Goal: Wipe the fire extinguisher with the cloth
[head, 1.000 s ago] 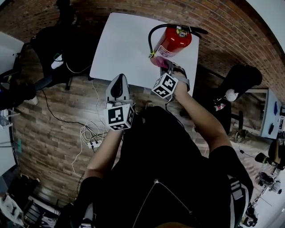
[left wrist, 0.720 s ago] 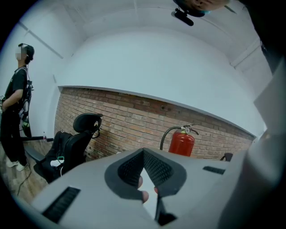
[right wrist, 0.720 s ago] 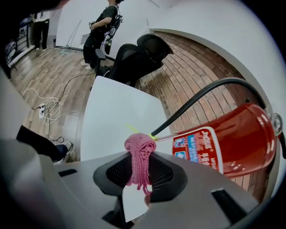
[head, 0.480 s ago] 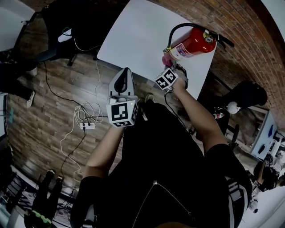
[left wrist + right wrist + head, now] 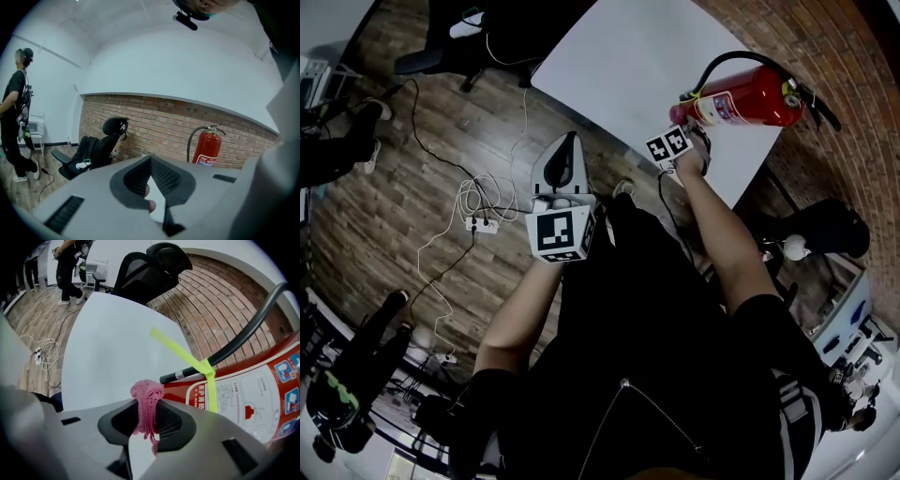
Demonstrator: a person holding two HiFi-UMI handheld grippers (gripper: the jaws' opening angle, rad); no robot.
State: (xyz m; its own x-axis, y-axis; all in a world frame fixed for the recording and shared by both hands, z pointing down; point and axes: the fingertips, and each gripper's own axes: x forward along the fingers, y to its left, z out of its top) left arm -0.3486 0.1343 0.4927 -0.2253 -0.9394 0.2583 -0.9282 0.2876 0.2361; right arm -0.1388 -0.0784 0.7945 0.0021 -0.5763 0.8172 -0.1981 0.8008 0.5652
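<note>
A red fire extinguisher [image 5: 741, 98] with a black hose stands upright near the right edge of the white table [image 5: 619, 66]. My right gripper [image 5: 685, 128] is at its lower body, shut on a bunched pink cloth [image 5: 146, 406]. In the right gripper view the cloth sits right beside the red cylinder [image 5: 253, 390], under the black hose [image 5: 234, 347] and a yellow-green tie [image 5: 187, 361]; I cannot tell whether they touch. My left gripper [image 5: 570, 141] hangs over the wooden floor short of the table, shut with nothing in it. In the left gripper view [image 5: 151, 160] the extinguisher [image 5: 207, 147] stands ahead.
A brick wall [image 5: 159, 122] runs behind the table. A black office chair [image 5: 101, 145] stands to the table's left. Cables and a power strip [image 5: 483, 223] lie on the floor by my left side. A person [image 5: 16, 117] stands far left. More gear [image 5: 811, 225] crowds the right.
The head view has swung, so table and extinguisher now sit further up and right. My right gripper has stayed at the extinguisher's lower body with the cloth. The left gripper has hardly moved.
</note>
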